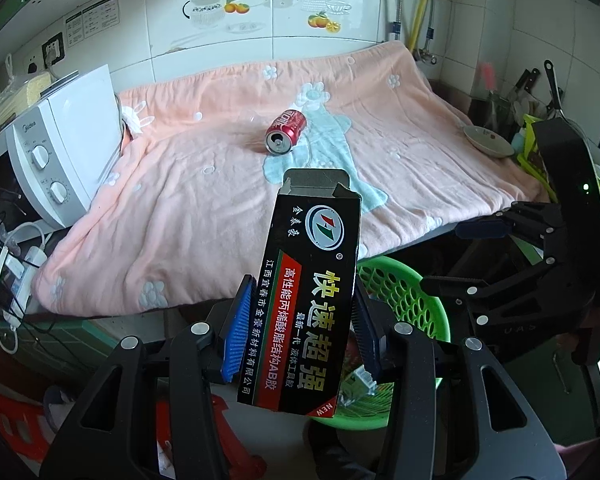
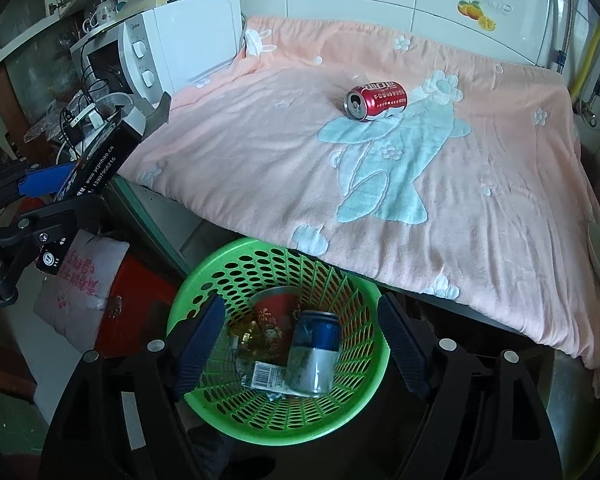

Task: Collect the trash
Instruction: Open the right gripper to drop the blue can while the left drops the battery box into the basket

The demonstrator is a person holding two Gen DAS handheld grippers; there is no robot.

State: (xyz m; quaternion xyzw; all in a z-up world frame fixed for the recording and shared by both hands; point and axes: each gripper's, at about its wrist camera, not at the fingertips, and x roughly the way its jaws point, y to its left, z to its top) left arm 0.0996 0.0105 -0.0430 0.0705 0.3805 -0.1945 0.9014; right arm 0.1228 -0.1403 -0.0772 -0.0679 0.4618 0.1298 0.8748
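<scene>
The left hand-held gripper (image 1: 300, 332) clamps a black cardboard glue box (image 1: 308, 292), long axis upright, open flap far. The right hand-held gripper (image 2: 300, 344) stands apart above the green plastic basket (image 2: 356, 396). A red can (image 1: 285, 131) lies with its mouth toward the near side.

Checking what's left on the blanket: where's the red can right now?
The red aluminium drink can lies on its side mid-blanket on the pink flowered blanket, at the pale blue figure's top, far beyond the green plastic basket.

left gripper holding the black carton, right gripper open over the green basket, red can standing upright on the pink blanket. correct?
One thing is off: the red can lies on its side on the pink blanket, as the right wrist view shows. The rest holds: left gripper grips the black carton, right gripper open over the green basket.
</scene>
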